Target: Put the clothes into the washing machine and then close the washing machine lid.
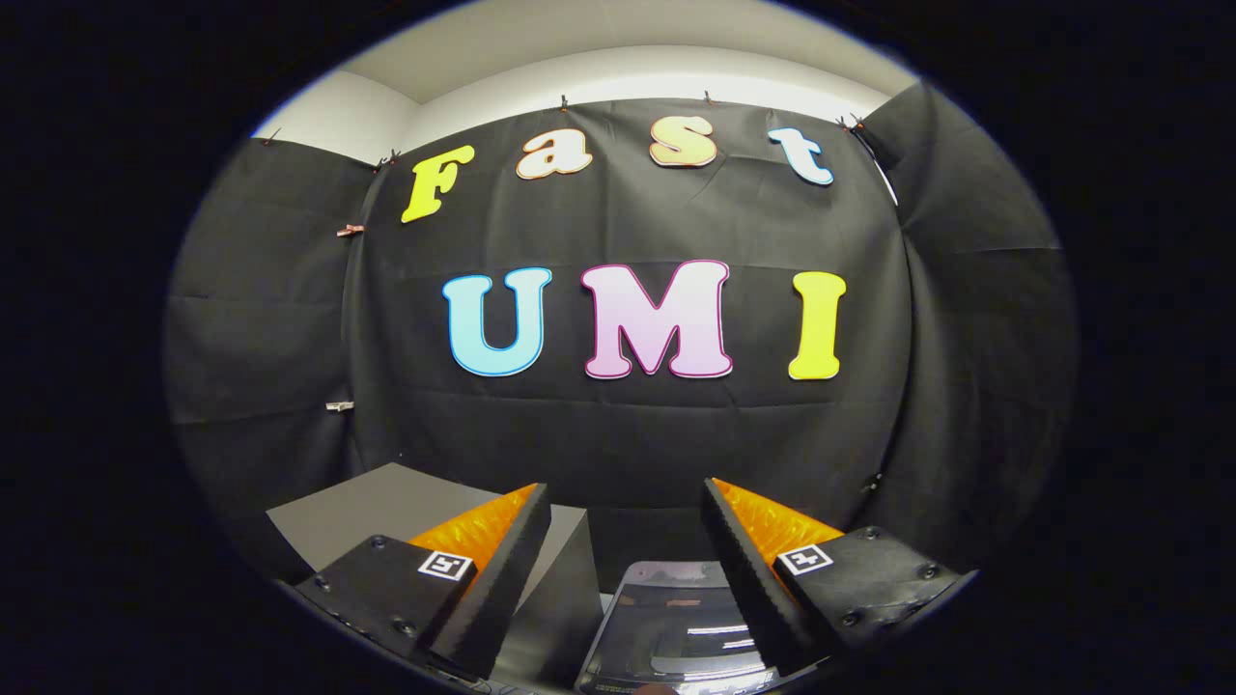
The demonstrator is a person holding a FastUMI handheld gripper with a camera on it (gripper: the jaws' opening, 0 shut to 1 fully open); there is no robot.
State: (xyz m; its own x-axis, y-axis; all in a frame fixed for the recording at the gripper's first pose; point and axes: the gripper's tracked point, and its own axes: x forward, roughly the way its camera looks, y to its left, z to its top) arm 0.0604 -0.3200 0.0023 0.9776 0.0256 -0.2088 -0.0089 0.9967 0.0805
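Black cloth wall (628, 425) is backing the booth; grey table (367, 512) is sitting below. Tongs (626, 502) are hanging open, gripping nothing. Washing machine lid (676, 618), dark and glossy, is lying between and below the fingers.

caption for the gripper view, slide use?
Open gripper held level, empty, above the washing machine lid, facing the booth wall.

Black cloth wall (618, 434) far side, clipped along top — white room wall (637, 82) above; grey tabletop (377, 507) near left.
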